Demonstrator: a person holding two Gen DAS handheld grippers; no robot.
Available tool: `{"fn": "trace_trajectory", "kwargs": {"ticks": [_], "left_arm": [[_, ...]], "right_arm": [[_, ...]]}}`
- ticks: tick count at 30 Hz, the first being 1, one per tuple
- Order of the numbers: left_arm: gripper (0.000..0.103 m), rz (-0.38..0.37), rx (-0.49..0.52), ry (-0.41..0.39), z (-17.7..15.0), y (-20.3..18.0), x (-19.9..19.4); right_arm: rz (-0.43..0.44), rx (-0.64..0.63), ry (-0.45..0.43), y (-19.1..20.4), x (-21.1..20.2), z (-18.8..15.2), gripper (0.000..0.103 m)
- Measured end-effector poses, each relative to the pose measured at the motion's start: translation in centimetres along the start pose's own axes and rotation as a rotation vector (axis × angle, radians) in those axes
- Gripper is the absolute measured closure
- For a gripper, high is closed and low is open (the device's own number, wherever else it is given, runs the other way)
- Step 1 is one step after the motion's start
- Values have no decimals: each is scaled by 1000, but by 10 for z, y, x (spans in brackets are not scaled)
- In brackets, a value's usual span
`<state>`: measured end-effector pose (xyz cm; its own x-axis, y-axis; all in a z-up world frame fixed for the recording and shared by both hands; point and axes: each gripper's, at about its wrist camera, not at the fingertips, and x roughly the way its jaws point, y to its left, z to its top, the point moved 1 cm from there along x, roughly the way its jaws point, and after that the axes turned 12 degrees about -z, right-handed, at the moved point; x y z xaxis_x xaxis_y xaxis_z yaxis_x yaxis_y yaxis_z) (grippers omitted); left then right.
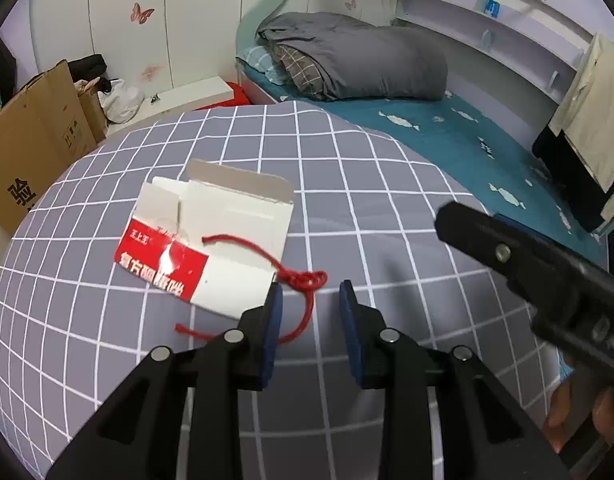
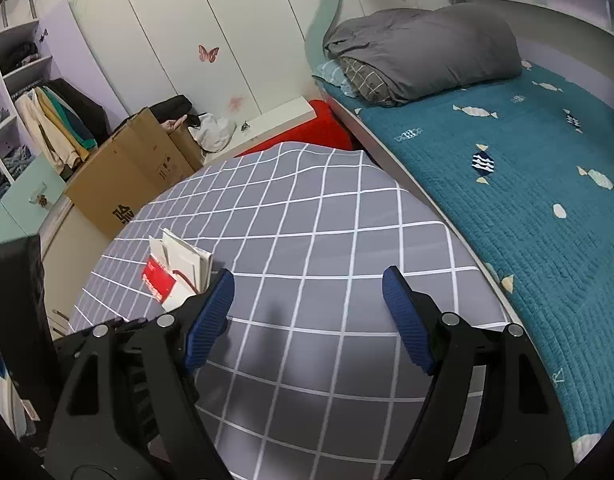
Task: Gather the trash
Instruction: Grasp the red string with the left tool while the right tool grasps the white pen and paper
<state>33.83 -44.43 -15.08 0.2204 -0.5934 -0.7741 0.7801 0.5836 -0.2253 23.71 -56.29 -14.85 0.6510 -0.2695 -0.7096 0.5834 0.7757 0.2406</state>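
Hovering our half-open, empty left gripper (image 1: 311, 294) over the red string (image 1: 295, 280) beside the flattened carton (image 1: 227, 236); our right gripper (image 2: 307, 280) waits wide, empty.

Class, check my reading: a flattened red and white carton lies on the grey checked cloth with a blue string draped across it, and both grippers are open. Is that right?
One slip: the string is red, not blue, as the left wrist view shows. The rest holds: the flattened carton lies on the grey checked cloth, and the left gripper and right gripper are open.
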Motion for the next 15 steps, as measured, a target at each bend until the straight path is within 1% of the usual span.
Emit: {"fn": "trace_trajectory", "kwargs": {"ticks": [2, 3, 4, 5, 6, 10, 12, 15], "left_arm": [[75, 12, 9, 0, 3, -3, 4], [80, 19, 12, 1, 5, -4, 6], [92, 26, 14, 1, 5, -5, 7], [99, 29, 11, 2, 5, -5, 7], [99, 14, 0, -3, 5, -3, 5], [100, -38, -39, -78, 2, 6, -20], [100, -36, -62, -117, -1, 15, -37], [100, -9, -111, -177, -4, 37, -65]], "right_arm": [[-1, -3, 1, 0, 1, 0, 28], [1, -6, 2, 1, 1, 0, 28], [7, -7, 5, 1, 2, 1, 28], [12, -9, 6, 2, 2, 1, 28], [15, -10, 6, 5, 2, 1, 28], [52, -38, 20, 18, 6, 4, 28], [70, -62, 34, 29, 11, 4, 28], [107, -96, 63, 49, 24, 6, 28]]}}
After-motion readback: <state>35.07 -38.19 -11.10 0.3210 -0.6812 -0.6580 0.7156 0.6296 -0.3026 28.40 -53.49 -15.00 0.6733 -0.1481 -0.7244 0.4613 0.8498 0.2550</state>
